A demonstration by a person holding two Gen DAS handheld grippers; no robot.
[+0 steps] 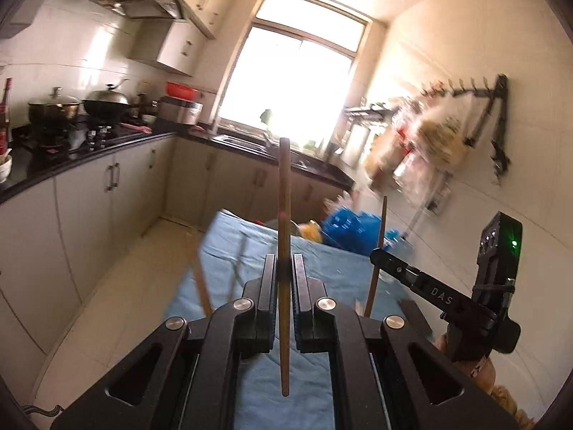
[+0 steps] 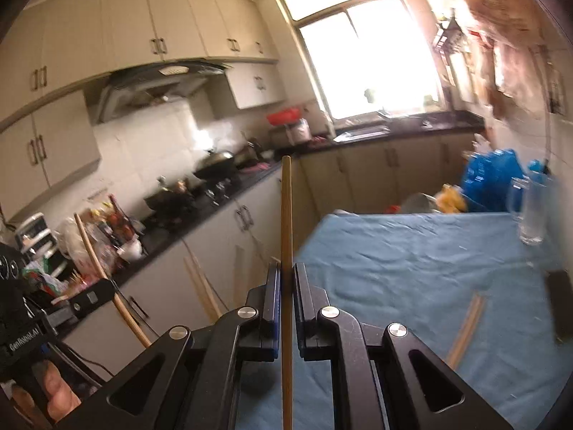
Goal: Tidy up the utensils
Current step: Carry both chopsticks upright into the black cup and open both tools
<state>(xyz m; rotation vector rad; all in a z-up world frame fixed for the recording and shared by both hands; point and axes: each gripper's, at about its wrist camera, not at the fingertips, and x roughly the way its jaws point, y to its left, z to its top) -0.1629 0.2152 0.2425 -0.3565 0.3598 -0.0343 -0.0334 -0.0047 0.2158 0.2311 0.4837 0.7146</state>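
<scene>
Left gripper (image 1: 284, 268): jaws closed tight on one wooden chopstick (image 1: 284, 215), held upright across the pads, its ends standing well above and below the fingers. Right gripper (image 2: 286, 279): likewise clamped on a second wooden chopstick (image 2: 286, 222), upright, gripped near its middle. In the left wrist view the right gripper shows off to the right with its stick rising beside it; in the right wrist view the left gripper sits low at the left, a person's hand (image 2: 53, 394) around its handle. Table with blue cloth (image 2: 412, 261): below and ahead of both grippers. Loose chopsticks (image 2: 465, 326): lying on the cloth, below and right of the right gripper. Clear glass (image 2: 530, 211): far right of the cloth, blurred. Blue bag (image 1: 352, 229): at the table's far end. Kitchen counter (image 1: 89, 154): left of both grippers.
</scene>
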